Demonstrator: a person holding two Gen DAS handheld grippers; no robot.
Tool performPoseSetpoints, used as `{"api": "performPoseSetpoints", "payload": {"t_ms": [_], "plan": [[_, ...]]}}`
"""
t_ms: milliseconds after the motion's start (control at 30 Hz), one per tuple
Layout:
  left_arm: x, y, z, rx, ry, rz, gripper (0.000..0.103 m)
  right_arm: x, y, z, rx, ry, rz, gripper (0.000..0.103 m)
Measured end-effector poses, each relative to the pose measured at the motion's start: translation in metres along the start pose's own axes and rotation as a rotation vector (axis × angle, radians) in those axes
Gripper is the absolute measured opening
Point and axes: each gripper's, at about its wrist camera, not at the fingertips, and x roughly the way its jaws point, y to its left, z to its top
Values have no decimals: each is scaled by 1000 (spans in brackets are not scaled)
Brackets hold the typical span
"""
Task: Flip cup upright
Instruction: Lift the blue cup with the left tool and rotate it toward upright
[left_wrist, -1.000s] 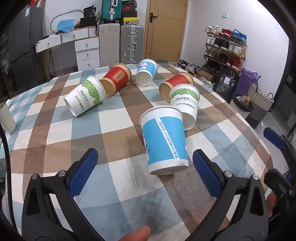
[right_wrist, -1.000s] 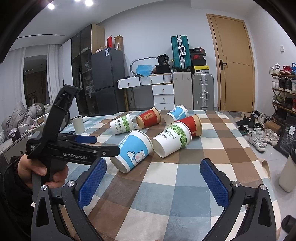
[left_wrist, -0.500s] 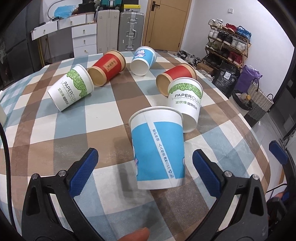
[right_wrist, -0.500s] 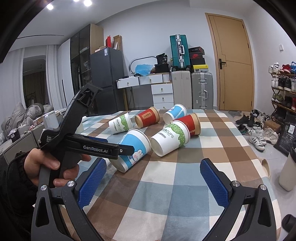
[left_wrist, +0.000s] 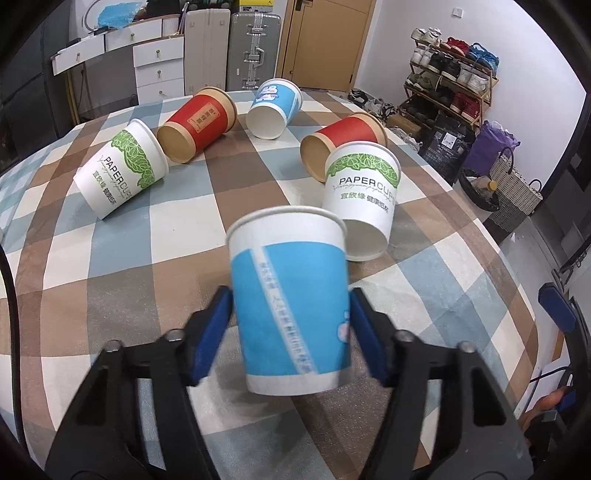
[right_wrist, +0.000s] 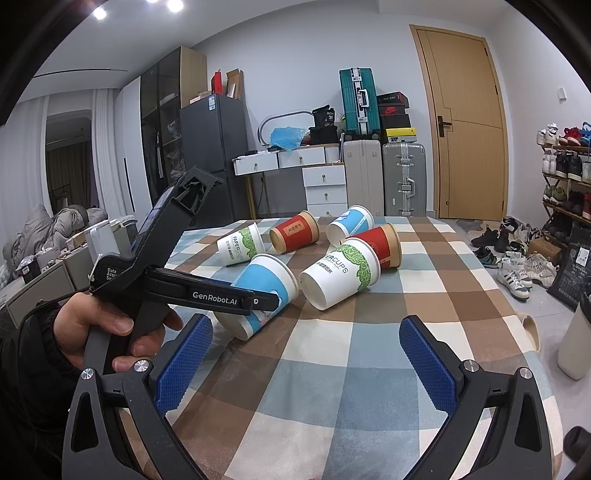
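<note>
A blue and white paper cup (left_wrist: 291, 302) lies on its side on the checked tablecloth (left_wrist: 110, 280), its mouth pointing away from me. My left gripper (left_wrist: 290, 314) is shut on this cup, one blue pad on each side of its body. In the right wrist view the same cup (right_wrist: 264, 295) shows tilted, with the left gripper's arm (right_wrist: 207, 291) across it. My right gripper (right_wrist: 304, 365) is open and empty, low over the near part of the table, right of the cup.
Several other cups lie on their sides further back: a white and green one (left_wrist: 364, 192) just behind the held cup, another white and green one (left_wrist: 122, 177), two red ones (left_wrist: 199, 123) (left_wrist: 343, 144), and a blue one (left_wrist: 273, 109). The table edge falls off at the right (left_wrist: 517, 280).
My left gripper moved forward around the blue cup and closed on it. The cup has tipped slightly. The right gripper has stayed still and open.
</note>
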Motion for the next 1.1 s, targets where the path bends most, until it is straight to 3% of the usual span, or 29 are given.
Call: {"api": "performPoseSetpoints", "payload": {"t_ms": [533,1100], "plan": [[-35,19,-3,-121,-56,-33,58,1,-3,-1,-1,-5,-2,103],[-88,30,-35,-146,-120,-23,58,2,6,0,-16,-5,0,103]]}}
